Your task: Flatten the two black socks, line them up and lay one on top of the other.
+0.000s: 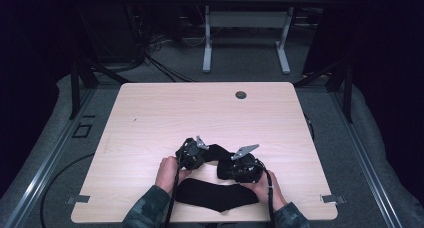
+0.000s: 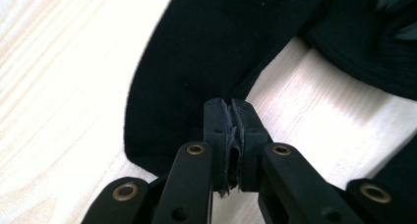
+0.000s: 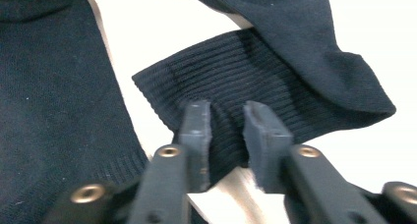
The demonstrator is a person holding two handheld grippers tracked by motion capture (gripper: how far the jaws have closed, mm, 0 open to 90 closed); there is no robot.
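A black sock (image 1: 216, 151) stretches between my two grippers near the table's front. My left gripper (image 1: 199, 155) is shut, and in the left gripper view its jaws (image 2: 232, 108) meet at the edge of the sock's smooth part (image 2: 196, 62). My right gripper (image 1: 234, 166) is open. In the right gripper view its jaws (image 3: 227, 117) straddle the sock's ribbed cuff (image 3: 236, 79), which lies on the wood. A second black sock (image 1: 215, 194) lies flat by the front edge, between the person's hands, and appears again at the left of the right gripper view (image 3: 49, 96).
The light wooden table (image 1: 200, 113) has a round cable hole (image 1: 241, 95) at the back. Another desk's legs (image 1: 207, 38) stand on the floor beyond. Metal rails (image 1: 45, 163) run along both sides of the table.
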